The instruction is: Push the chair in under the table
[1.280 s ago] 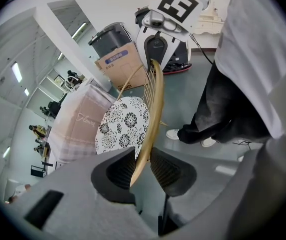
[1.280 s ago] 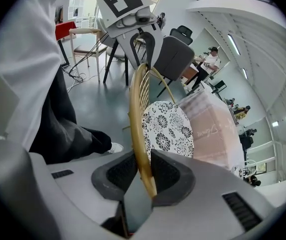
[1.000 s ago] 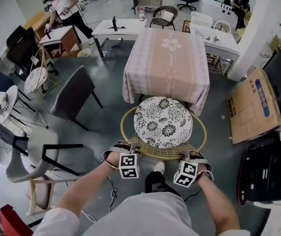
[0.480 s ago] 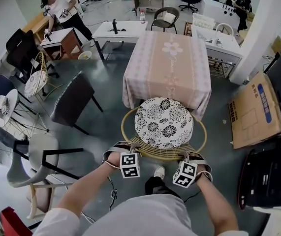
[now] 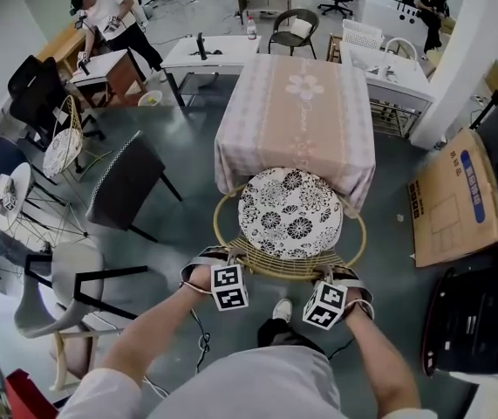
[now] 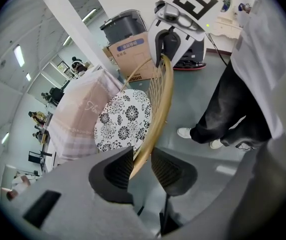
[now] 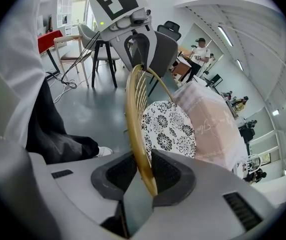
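The rattan chair (image 5: 270, 265) sits with its seat front at the draped table's (image 5: 296, 112) hanging hem, with bare floor (image 5: 179, 234) open on both sides. The right gripper (image 7: 144, 166) clamps the back rim (image 7: 132, 109). The left gripper's (image 6: 143, 160) jaws are opening around that rim.

A smooth grey floor (image 5: 187, 234) runs through the room under bright, even light. A white pillar (image 5: 471, 51) stands at the right. A flat cardboard box (image 5: 453, 199) lies at its foot, and a white desk (image 5: 392, 72) stands just beside it. Well apart from the pillar, across the room, are a dark padded chair (image 5: 126, 182), a black office chair (image 5: 35, 81) and a brown wooden desk (image 5: 113, 66).
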`<state>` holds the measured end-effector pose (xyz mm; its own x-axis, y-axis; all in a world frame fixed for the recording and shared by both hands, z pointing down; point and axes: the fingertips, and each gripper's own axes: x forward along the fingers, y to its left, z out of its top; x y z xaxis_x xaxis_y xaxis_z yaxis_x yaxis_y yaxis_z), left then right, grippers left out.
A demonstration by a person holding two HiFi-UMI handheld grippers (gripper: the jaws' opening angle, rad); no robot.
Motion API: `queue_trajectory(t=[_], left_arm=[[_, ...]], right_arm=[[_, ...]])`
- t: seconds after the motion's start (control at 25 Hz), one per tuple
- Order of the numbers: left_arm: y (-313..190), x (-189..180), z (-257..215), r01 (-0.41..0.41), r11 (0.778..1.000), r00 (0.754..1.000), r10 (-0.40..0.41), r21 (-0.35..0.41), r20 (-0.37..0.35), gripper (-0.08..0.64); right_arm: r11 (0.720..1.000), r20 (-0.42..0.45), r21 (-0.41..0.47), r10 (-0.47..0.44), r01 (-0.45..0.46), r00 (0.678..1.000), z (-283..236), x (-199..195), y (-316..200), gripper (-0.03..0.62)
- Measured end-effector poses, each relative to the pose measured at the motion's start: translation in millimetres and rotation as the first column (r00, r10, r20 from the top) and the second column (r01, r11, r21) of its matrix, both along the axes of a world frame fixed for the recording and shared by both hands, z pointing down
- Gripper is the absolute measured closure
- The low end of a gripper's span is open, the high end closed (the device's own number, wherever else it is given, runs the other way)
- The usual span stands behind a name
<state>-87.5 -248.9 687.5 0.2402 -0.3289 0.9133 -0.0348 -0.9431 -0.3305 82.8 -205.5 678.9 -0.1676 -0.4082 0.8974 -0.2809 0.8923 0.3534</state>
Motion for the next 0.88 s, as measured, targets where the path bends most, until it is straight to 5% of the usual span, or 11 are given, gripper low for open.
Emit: queue_trajectory(t=[0.88], left_arm=[[-87, 16, -1, 0.104, 0.994, 0.994, -0.105, 0.027, 0.041, 0.443]], right_arm=[[1.0, 0.05, 0.011, -0.023, 0.023, 0.998, -4, 15, -87, 0.518]])
